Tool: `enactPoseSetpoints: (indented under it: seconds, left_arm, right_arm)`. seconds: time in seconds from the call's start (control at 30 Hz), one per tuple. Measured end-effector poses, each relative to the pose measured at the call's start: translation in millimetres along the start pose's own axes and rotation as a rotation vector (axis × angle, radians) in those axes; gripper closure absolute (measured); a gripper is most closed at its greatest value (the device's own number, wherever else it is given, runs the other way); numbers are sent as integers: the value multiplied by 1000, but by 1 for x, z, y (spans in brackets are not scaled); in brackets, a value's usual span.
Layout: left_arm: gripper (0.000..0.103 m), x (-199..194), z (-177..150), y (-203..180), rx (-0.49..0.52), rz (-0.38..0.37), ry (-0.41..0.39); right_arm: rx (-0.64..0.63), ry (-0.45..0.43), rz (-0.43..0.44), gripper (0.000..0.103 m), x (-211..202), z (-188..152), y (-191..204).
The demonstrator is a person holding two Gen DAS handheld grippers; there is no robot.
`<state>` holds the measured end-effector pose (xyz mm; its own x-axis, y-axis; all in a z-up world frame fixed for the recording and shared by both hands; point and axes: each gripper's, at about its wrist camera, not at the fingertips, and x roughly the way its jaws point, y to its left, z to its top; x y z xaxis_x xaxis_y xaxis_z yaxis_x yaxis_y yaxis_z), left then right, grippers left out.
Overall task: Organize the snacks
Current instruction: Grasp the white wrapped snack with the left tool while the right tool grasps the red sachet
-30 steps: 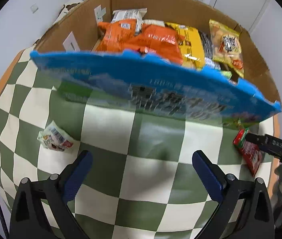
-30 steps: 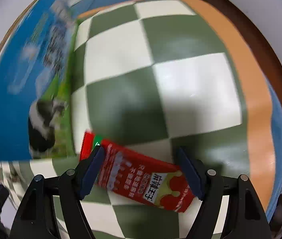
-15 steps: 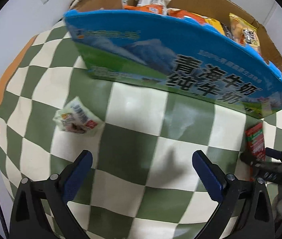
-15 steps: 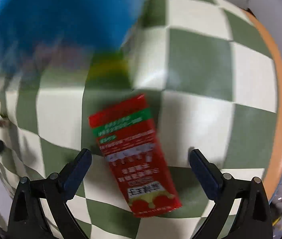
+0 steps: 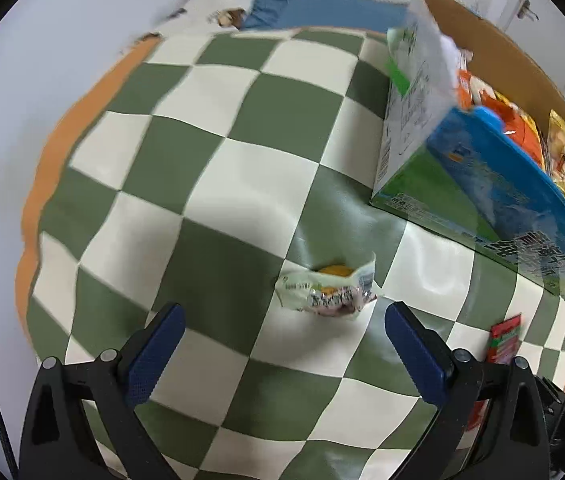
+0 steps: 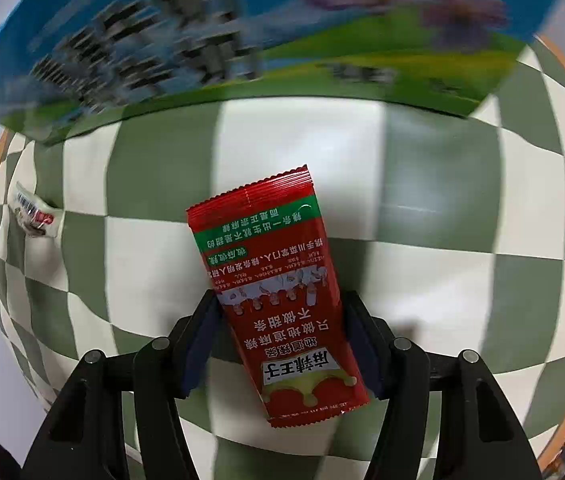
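A red snack packet (image 6: 278,296) lies on the green-and-white checked cloth. My right gripper (image 6: 280,312) has its two blue pads closed against the packet's sides. The packet also shows at the right edge of the left wrist view (image 5: 504,338). A small pale snack packet (image 5: 328,292) lies on the cloth just ahead of my left gripper (image 5: 284,332), which is open and empty. That packet also shows at the far left of the right wrist view (image 6: 34,214). The blue-and-green cardboard box (image 5: 482,184) holds several orange and yellow snack bags.
The box wall (image 6: 242,40) stands close behind the red packet. The checked cloth (image 5: 202,160) stretches to the left of the box, with an orange border. A blue cloth and a patterned pillow (image 5: 218,4) lie beyond it.
My right gripper has closed in on the red packet, from wide open to pads on its sides. My left gripper has swung left; the pale packet now lies between its fingers' line.
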<state>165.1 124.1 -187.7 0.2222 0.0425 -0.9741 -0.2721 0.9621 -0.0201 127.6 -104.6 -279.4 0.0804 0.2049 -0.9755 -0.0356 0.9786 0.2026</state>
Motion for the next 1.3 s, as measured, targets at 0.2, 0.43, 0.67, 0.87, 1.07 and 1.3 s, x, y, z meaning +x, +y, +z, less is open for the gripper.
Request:
enactPoseSetpoints:
  seconds: [0.2, 0.43, 0.67, 0.87, 1.07, 1.3]
  left_arm:
    - [1, 40, 20, -26, 186, 20, 99]
    - [34, 54, 18, -37, 158, -37, 132]
    - [40, 56, -25, -27, 53, -106, 184]
    - [38, 68, -72, -35, 33, -188, 288]
    - [30, 79, -63, -40, 158, -250, 392]
    - [30, 89, -77, -65, 291, -234, 494]
  right_arm:
    - [-13, 23, 1, 39, 4, 2, 14]
    - [-12, 36, 5, 39, 6, 21, 13]
    - [-8, 42, 24, 42, -5, 4, -12]
    - [-31, 78, 20, 42, -7, -19, -25]
    - [-25, 109, 25, 38, -7, -27, -36]
    - [-31, 173, 39, 25, -5, -20, -33]
